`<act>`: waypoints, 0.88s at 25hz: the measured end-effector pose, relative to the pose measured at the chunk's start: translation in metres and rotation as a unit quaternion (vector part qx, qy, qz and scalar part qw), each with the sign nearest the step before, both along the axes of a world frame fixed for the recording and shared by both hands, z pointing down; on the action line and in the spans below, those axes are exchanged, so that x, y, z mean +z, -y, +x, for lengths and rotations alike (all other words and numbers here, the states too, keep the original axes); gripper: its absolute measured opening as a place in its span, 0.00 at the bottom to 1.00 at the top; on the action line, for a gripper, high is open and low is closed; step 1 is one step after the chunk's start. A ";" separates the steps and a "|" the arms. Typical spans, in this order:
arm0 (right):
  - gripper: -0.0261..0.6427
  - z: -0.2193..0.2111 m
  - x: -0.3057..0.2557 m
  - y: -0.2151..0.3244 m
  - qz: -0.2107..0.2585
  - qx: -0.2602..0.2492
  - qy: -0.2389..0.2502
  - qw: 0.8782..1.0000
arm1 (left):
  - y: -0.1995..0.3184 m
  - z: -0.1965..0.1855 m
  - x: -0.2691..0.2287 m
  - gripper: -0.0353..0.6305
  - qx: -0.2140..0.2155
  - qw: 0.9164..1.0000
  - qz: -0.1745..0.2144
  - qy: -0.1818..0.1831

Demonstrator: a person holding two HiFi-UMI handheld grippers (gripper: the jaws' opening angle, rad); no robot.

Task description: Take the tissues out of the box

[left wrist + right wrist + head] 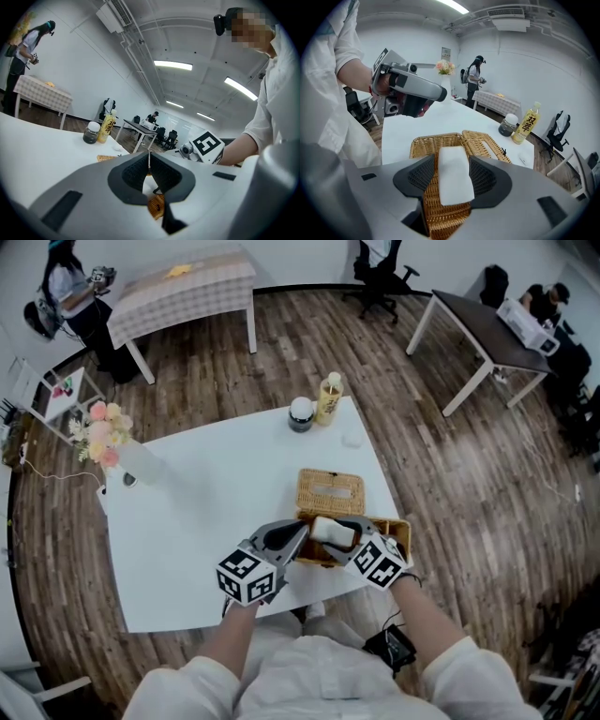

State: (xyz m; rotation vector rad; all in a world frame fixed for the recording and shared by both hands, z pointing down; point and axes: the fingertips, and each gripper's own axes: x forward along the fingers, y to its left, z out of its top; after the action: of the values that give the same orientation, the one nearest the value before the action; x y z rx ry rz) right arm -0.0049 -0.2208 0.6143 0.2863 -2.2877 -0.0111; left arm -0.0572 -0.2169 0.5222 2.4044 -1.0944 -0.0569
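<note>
A wicker tissue box [398, 529] stands open near the white table's front edge, its slotted lid [330, 491] folded back flat on the far side. A white tissue pack [335, 532] lies in the box. My right gripper [341, 540] points down over it. In the right gripper view the tissue pack [453, 178] sits between the right gripper's [453, 174] open jaws, with wicker [431, 140] showing beside it. My left gripper [296, 534] rests at the box's left edge. In its own view the left gripper [149, 161] is shut, pads together; nothing clearly held.
A yellow drink bottle [329, 397] and a dark jar [301, 414] stand at the table's far edge, with a small white object [352, 440] nearby. A vase of flowers [105, 435] is at the far left corner. A person [67, 292] stands by another table behind.
</note>
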 end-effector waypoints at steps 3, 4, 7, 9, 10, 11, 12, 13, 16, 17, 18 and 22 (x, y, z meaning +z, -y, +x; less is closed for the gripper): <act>0.40 -0.002 0.004 0.001 0.016 -0.028 -0.029 0.999 | 0.001 -0.001 0.000 0.06 0.000 1.000 -0.001 -0.002; 0.40 -0.002 0.005 0.002 0.019 -0.035 -0.036 0.999 | 0.002 -0.002 0.000 0.06 0.000 1.000 -0.001 -0.002; 0.40 -0.002 0.009 0.001 0.023 -0.046 -0.053 0.997 | 0.003 -0.002 0.000 0.06 -0.001 1.000 -0.003 -0.004; 0.41 -0.002 0.012 0.001 0.024 -0.047 -0.062 0.997 | 0.004 -0.002 0.001 0.06 -0.001 1.000 -0.004 -0.005; 0.41 -0.001 0.013 0.002 0.023 -0.045 -0.065 0.997 | 0.004 -0.002 0.001 0.06 -0.001 1.000 -0.004 -0.006; 0.41 -0.001 0.014 0.003 0.022 -0.043 -0.067 0.997 | 0.005 -0.002 0.001 0.06 0.000 1.000 -0.004 -0.006; 0.41 -0.001 0.015 0.004 0.021 -0.041 -0.069 0.997 | 0.005 -0.002 0.001 0.06 0.000 1.000 -0.005 -0.007; 0.41 0.000 0.016 0.004 0.020 -0.040 -0.071 0.996 | 0.005 -0.002 0.002 0.06 0.001 1.000 -0.005 -0.007; 0.41 0.000 0.019 0.006 0.016 -0.041 -0.077 0.996 | 0.006 -0.001 0.002 0.06 0.002 1.000 -0.006 -0.008; 0.41 0.000 0.020 0.007 0.015 -0.041 -0.078 0.996 | 0.007 -0.001 0.003 0.06 0.002 1.000 -0.006 -0.008; 0.41 0.000 0.021 0.007 0.014 -0.042 -0.081 0.996 | 0.007 -0.001 0.003 0.06 0.003 1.000 -0.006 -0.008; 0.43 0.004 0.028 0.005 -0.001 -0.045 -0.098 0.994 | 0.006 0.001 0.004 0.06 0.003 1.000 -0.006 -0.010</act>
State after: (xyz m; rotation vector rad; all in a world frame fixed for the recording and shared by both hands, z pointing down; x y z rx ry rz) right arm -0.0010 -0.2256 0.6422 0.1724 -2.1035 -0.0804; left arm -0.0559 -0.2233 0.5257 2.3913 -1.0742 -0.0713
